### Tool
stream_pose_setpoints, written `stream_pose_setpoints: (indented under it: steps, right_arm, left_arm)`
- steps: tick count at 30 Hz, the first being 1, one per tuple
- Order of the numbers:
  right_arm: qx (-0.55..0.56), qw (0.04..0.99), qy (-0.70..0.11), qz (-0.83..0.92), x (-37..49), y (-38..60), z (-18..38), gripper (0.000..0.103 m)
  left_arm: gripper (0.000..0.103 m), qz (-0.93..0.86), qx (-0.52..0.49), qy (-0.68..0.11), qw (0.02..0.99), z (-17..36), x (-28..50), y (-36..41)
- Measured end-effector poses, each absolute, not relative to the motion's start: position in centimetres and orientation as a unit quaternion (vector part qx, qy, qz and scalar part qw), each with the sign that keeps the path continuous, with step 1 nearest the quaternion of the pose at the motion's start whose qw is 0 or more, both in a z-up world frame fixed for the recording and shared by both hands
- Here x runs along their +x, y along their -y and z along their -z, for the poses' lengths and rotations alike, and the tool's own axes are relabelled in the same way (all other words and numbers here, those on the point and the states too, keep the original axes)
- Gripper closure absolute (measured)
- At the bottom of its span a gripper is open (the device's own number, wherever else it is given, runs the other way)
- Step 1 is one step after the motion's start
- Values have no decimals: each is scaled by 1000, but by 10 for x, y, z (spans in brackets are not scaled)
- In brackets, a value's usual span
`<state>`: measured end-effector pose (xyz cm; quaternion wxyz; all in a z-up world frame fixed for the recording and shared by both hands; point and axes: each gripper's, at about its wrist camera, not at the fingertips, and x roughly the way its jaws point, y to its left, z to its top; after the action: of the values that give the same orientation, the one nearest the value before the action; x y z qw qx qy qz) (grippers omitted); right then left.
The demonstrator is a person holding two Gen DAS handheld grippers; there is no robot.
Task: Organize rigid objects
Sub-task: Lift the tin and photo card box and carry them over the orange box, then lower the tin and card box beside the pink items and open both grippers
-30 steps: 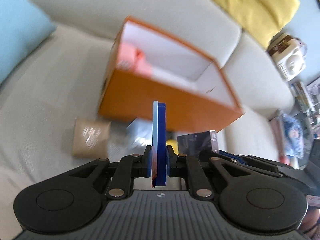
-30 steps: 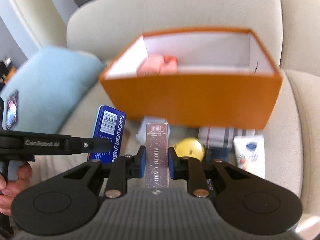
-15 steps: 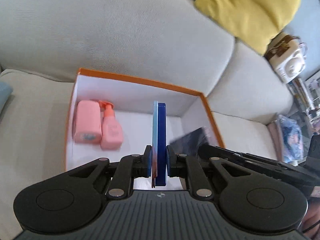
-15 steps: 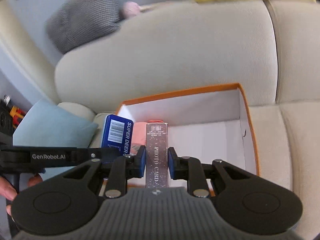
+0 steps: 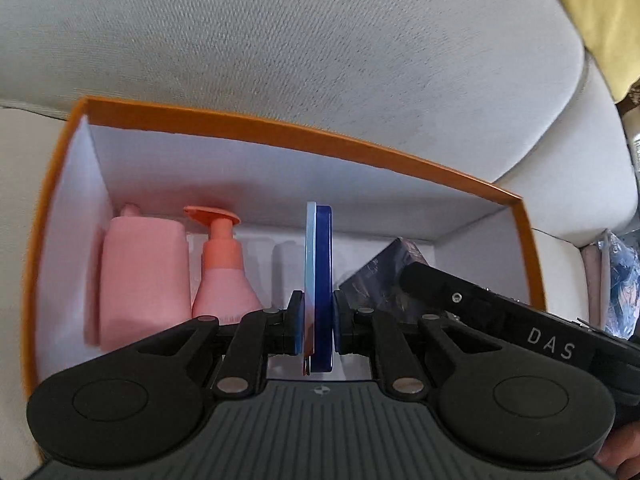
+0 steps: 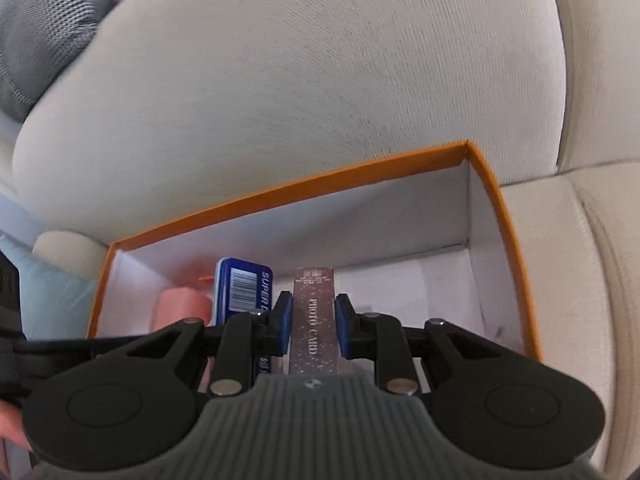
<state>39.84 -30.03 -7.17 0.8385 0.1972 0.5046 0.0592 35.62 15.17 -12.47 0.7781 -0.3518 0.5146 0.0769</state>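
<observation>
Orange box (image 5: 280, 136) walls are now filling the lower half of both views, where a second ago the box sat ahead on the sofa (image 5: 320, 40) with both grippers short of it. At lower left of the left view, two pink bottles (image 5: 144, 276) are lying inside. At centre, the left gripper (image 5: 314, 316) is holding its fingers clamped on a thin blue tin (image 5: 322, 280), edge-up, above the box floor. To the right, the right gripper (image 6: 311, 320) is keeping its fingers clamped on a glittery card box (image 6: 314, 320), also over the interior. Both items are still gripped, not yet set down; lowering and releasing looks like the remaining step.
</observation>
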Motion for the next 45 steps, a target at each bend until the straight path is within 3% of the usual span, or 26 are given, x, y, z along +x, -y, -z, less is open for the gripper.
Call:
stream_pose_setpoints:
  steps: [14,19,25,27,30,45]
  right_arm:
    - [192,836,-511,-59,423,293,87,80]
    - [159,835,-525,-46,423,292,84,79]
    - [128,837,-532,-32,421,297,77,78]
    - [107,838,-534,-31,420,294,77,74]
    - [86,833,-545,-23,422,295,80,70]
    - [154,817,-555,-26,441,287,91,67]
  left_arm:
    - [88,-71,-333,-558,757,151,369,-134]
    - [75,-80,-302,-554,772,141,363,-123]
    - [77,-90,-242,-550,794,128,358,-117]
    - [83,-91,-240,-552,794,128,359,-121]
    - [84,-96,-244,-545,796,126,364,-130]
    - [84,-92,-229,-533,809,121,352,-136]
